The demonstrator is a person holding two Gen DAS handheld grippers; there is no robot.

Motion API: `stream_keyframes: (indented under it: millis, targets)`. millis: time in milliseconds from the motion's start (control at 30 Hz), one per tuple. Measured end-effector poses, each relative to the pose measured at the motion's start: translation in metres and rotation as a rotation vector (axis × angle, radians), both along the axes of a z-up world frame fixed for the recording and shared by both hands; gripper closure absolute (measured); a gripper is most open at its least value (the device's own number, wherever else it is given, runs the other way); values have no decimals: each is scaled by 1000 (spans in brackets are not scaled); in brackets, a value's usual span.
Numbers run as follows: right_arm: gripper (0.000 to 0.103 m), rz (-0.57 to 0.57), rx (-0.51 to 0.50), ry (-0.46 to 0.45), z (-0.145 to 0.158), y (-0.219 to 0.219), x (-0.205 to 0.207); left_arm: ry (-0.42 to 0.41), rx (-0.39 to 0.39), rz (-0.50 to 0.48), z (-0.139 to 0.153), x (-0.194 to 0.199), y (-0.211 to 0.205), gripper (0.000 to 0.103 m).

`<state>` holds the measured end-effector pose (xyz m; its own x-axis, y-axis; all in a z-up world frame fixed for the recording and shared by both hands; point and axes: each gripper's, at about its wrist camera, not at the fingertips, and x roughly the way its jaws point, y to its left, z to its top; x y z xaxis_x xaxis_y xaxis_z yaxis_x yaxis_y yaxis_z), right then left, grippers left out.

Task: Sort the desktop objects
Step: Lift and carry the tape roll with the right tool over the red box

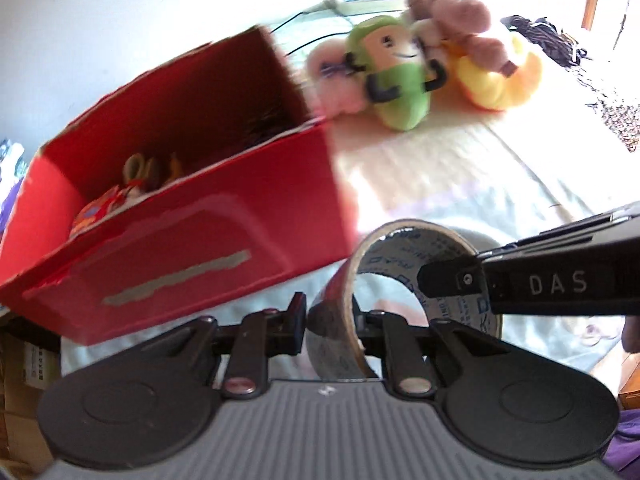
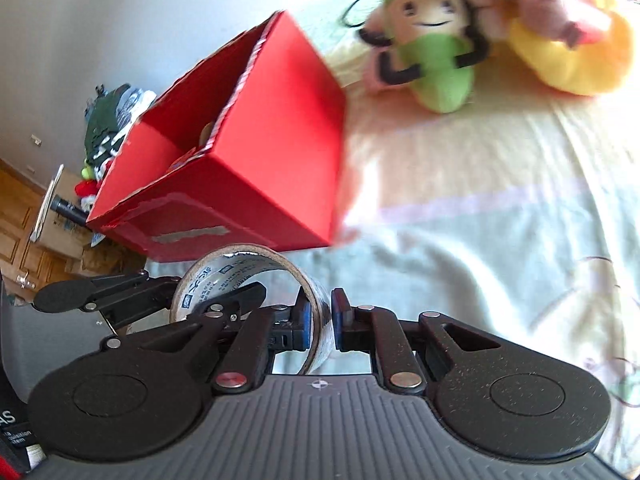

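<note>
A roll of clear printed packing tape (image 1: 404,240) hangs just above the bedsheet, gripped from two sides. My left gripper (image 1: 330,320) is shut on the roll's near wall. My right gripper (image 1: 450,280) enters from the right, with one finger inside the ring. In the right wrist view, that right gripper (image 2: 322,320) is shut on the tape roll (image 2: 236,266), and my left gripper (image 2: 172,300) clamps its left side. An open red cardboard box (image 1: 192,216) (image 2: 248,160) stands just beyond the roll with several small items inside.
A green plush toy (image 1: 400,80) (image 2: 436,64), a yellow plush (image 1: 500,80) (image 2: 572,56) and a pink plush (image 1: 464,16) lie behind the box on the pale sheet (image 2: 480,240). Further back lie a power strip (image 1: 360,2) and a dark tangle (image 1: 540,36).
</note>
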<state>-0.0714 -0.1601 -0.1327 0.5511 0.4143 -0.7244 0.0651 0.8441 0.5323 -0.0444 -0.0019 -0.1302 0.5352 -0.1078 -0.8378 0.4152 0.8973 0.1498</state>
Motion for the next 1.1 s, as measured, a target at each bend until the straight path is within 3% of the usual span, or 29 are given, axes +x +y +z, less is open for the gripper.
stream_keyframes:
  millis: [333, 567, 833, 967, 1100]
  targets:
    - [92, -84, -14, -76, 21, -33, -18, -18, -47, -79, 27, 3, -35, 86]
    - [90, -147, -30, -189, 57, -43, -16, -117, -102, -130, 65, 12, -38, 86]
    - [88, -172, -53, -312, 91, -22, 7, -146, -212, -119, 103, 43, 3, 84]
    - [87, -181, -48, -347, 102, -5, 27, -176, -213, -129, 116, 58, 27, 84]
    - [87, -165, -117, -368, 109, 24, 52, -150, -230, -129, 115, 85, 54, 84]
